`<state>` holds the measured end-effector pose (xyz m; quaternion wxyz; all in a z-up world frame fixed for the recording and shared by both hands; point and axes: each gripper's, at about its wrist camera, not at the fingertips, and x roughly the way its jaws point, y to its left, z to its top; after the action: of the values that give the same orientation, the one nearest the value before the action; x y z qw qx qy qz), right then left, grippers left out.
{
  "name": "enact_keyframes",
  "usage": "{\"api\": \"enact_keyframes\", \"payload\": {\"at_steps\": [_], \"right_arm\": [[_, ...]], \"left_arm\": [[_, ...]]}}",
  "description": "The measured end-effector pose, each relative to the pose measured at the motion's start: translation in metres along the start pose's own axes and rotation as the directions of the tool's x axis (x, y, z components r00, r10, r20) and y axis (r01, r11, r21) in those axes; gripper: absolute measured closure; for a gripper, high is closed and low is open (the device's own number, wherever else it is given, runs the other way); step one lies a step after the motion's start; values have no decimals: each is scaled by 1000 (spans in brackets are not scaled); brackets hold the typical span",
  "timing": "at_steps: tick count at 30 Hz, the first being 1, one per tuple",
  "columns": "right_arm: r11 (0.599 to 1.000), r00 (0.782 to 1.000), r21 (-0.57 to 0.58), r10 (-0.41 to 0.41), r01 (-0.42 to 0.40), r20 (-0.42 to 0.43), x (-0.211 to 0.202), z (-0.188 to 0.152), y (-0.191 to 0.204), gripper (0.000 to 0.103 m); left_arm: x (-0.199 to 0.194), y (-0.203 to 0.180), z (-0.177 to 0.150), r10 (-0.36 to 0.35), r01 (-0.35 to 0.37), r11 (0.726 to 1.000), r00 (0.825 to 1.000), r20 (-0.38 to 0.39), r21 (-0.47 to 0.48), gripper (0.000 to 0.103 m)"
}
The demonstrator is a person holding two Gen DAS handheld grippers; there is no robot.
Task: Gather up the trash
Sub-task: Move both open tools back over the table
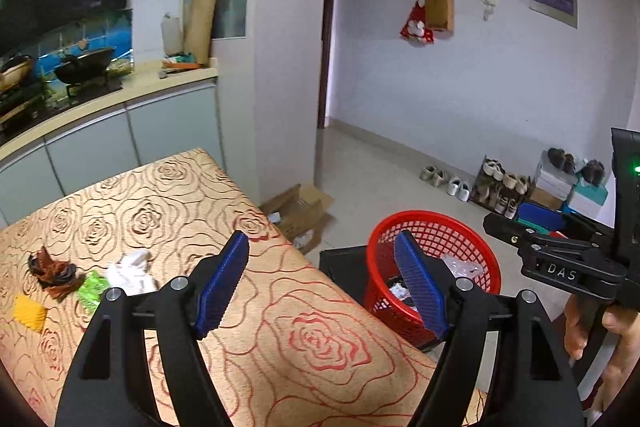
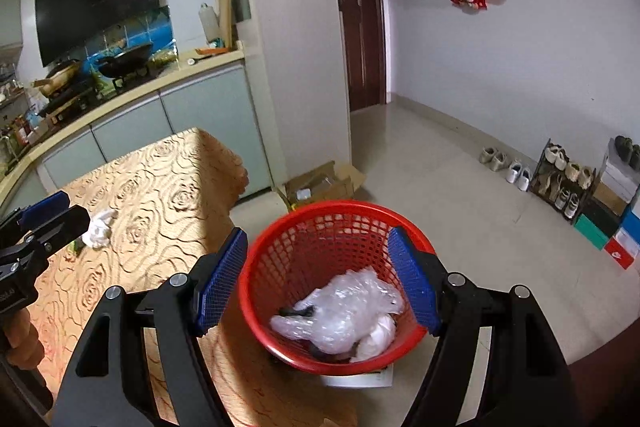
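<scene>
**Basket part-filled, table scraps still waiting**

While a crumpled clear plastic bag (image 2: 340, 311) and some white wadding already lie in the red basket (image 2: 280, 239), several pieces remain on the rose-patterned tablecloth (image 1: 280, 307). From the left of the table: a yellow scrap (image 1: 29, 311), a brown crumpled wrapper (image 1: 52, 271), a green wrapper (image 1: 93, 289) and a white tissue wad (image 1: 130, 273), all clustered close together. Next, the left gripper (image 1: 320, 283) hovers above the table edge, jaws spread wide and empty. Furthest right, the right gripper (image 2: 320, 279) hangs over the basket, likewise released and holding nothing. By my judgement the job is partway: four pieces left to carry across.
</scene>
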<state>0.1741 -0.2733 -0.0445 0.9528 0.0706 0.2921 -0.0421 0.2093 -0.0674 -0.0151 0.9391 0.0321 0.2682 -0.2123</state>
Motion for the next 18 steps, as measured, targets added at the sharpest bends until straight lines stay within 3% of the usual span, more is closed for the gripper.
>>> {"api": "enact_keyframes", "payload": {"at_steps": [10,18], "right_arm": [[995,996,-47,93,-93,15,-8,1,52,32],[976,980,-101,197,-194,26,-12,5,112,33]], "left_arm": [[-44,36,-11,104,-103,994,994,37,-49,30],[-86,89,-29,248,-240,962,968,43,-130,29]]}}
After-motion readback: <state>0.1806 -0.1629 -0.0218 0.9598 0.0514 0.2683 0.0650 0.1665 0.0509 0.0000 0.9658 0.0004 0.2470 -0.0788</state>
